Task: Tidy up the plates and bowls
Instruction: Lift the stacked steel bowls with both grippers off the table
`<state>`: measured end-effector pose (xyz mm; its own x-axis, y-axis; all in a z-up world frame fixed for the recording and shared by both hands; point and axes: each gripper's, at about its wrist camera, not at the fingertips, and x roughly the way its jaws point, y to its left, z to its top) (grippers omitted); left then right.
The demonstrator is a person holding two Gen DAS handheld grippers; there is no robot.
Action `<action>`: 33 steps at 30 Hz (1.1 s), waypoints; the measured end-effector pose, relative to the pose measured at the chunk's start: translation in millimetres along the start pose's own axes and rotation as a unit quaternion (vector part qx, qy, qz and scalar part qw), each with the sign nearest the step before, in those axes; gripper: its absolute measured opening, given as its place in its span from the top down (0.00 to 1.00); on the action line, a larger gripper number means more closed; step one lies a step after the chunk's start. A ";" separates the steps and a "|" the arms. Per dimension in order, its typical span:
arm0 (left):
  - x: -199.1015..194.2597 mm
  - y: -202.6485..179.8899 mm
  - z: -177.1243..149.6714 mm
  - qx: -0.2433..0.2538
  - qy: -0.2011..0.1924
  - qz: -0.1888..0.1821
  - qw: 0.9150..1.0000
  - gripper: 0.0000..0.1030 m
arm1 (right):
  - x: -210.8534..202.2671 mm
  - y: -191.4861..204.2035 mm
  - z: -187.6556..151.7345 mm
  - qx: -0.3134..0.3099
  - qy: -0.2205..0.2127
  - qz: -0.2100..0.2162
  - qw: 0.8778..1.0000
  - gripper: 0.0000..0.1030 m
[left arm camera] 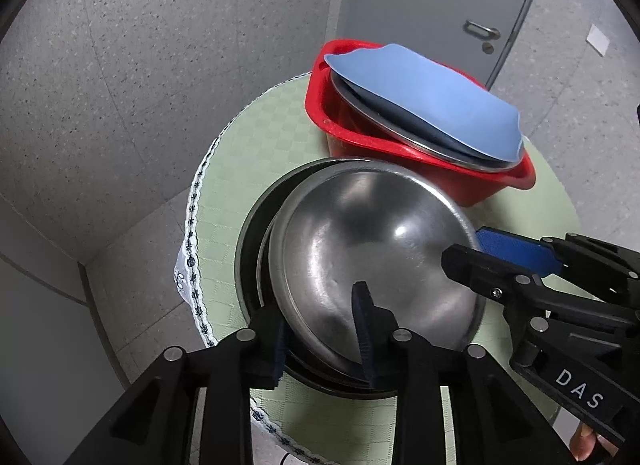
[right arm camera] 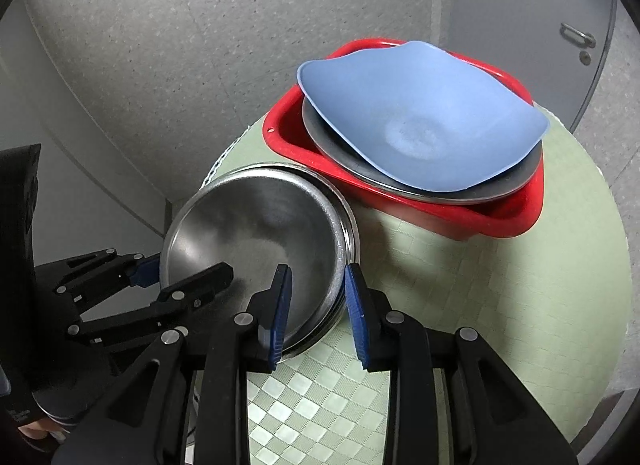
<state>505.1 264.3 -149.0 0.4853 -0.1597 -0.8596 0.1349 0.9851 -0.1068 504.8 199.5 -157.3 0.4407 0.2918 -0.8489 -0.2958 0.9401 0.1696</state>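
The steel bowl is shiny, round and shallow, with a thin rolled rim and soft grey reflections inside. It sits tilted on top of a darker pan of almost the same width, on the green checked tablecloth of a round table.

The left gripper has one blue-padded finger inside the bowl and the other outside its near rim. A gap shows at the pads, so the jaws are a little spread and do not pinch the rim.

The right gripper stands over the opposite rim in the same way, with space on both sides of the metal, not pressing.

Behind the bowl, just beside it, is a red tub. In it lies a flat steel plate, and on top a light blue plastic bowl with wavy edge.
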 end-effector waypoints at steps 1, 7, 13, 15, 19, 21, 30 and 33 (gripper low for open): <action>-1.8 1.8 -2.2 -0.001 -0.001 -0.002 1.000 0.71 | -0.1 0.0 -0.2 0.001 -0.001 0.001 1.000 0.72; -6.5 0.7 -9.5 0.006 -0.012 -0.012 1.000 0.62 | -4.7 -3.8 -3.9 0.020 -0.012 0.006 1.000 0.67; -19.1 2.0 -13.8 0.011 -0.027 -0.014 0.999 0.48 | -14.1 -8.1 -5.7 0.033 -0.028 0.006 0.999 0.56; -24.7 5.6 -14.6 0.009 -0.038 -0.011 0.999 0.41 | -20.0 -10.6 -6.6 0.040 -0.038 0.009 0.998 0.56; -35.6 13.3 -15.4 0.002 -0.052 -0.011 0.999 0.38 | -27.4 -15.1 -6.1 0.050 -0.051 0.009 0.997 0.53; -41.0 19.1 -15.8 -0.009 -0.062 -0.009 0.998 0.35 | -32.7 -16.5 -6.3 0.055 -0.060 0.008 0.997 0.52; -65.2 45.0 -30.1 -0.061 -0.104 0.012 0.993 0.16 | -52.1 -26.9 -13.3 0.079 -0.086 0.007 0.993 0.41; -65.9 50.8 -37.1 -0.074 -0.106 0.014 0.992 0.13 | -56.1 -30.1 -17.3 0.090 -0.098 0.003 0.991 0.35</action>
<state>448.0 327.2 -116.3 0.6597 -0.1258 -0.7410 -0.0025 0.9855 -0.1696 474.3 151.9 -123.4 0.6005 0.3087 -0.7376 -0.1499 0.9496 0.2753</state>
